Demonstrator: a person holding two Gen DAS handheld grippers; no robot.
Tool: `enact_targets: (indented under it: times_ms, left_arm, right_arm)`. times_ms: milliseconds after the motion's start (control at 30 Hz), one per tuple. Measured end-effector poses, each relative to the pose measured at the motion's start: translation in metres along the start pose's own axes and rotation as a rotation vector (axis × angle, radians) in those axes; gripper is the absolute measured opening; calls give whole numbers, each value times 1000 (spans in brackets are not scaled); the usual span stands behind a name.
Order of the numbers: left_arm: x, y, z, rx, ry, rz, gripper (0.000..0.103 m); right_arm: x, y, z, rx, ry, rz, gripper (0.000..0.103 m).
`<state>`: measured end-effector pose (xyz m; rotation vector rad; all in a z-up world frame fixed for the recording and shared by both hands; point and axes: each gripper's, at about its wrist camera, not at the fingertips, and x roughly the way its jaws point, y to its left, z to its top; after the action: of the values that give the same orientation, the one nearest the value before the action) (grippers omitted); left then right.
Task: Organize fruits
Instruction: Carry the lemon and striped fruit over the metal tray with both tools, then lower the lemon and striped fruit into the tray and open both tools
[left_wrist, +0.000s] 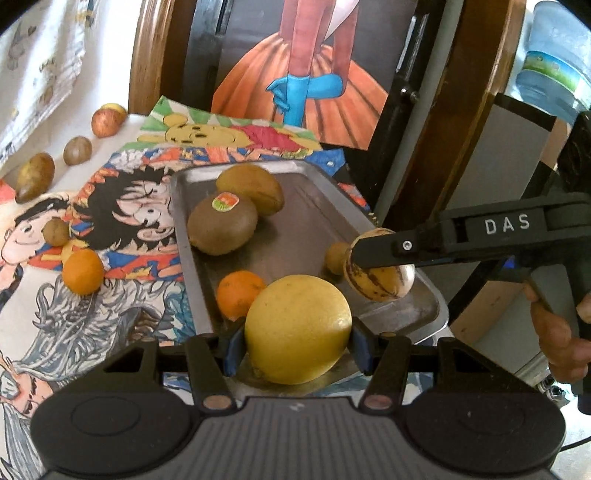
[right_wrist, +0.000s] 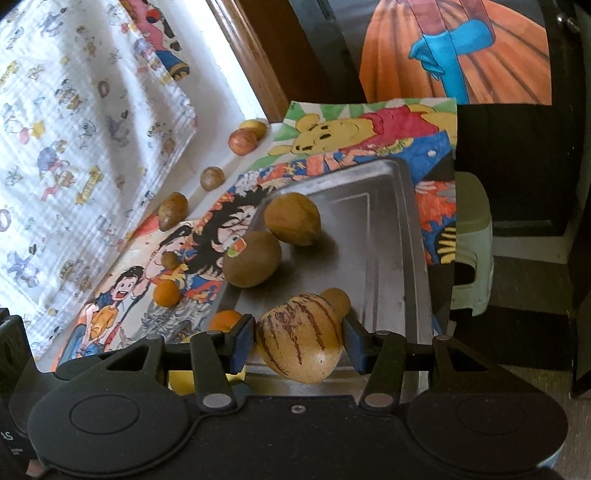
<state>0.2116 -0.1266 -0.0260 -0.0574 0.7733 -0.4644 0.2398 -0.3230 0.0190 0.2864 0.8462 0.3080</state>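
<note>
Left wrist view: the left gripper pinches a big yellow citrus between its blue pads, low over the near end of the metal tray. Just ahead and left of the citrus, an orange lies in the tray; farther ahead are a stickered kiwi and a brown fruit behind it. Ahead and right, the right gripper reaches in from the side, clamped on a striped melon, with a small brown fruit just beyond it. Off the tray to the left, on the cartoon cloth, sit another orange, a small kiwi, a potato-shaped fruit, a round brown one and an apple.

Right wrist view: the right gripper holds the melon crosswise above the tray's near edge, the small brown fruit touching or just behind it. A yellow sliver of the citrus shows below and left.

Risks, as I judge them: both loads hang close together over one end, so lowering at once could knock fruit or fingers together. The round citrus may roll into the orange on release, and the melon could tip off the near rim.
</note>
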Motion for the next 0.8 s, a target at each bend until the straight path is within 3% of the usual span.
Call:
enact_targets:
  times_ms: [800]
  left_arm:
    - [4, 7, 0, -24, -5, 8, 62]
  right_arm:
    - [13, -8, -5, 34, 13, -10, 56]
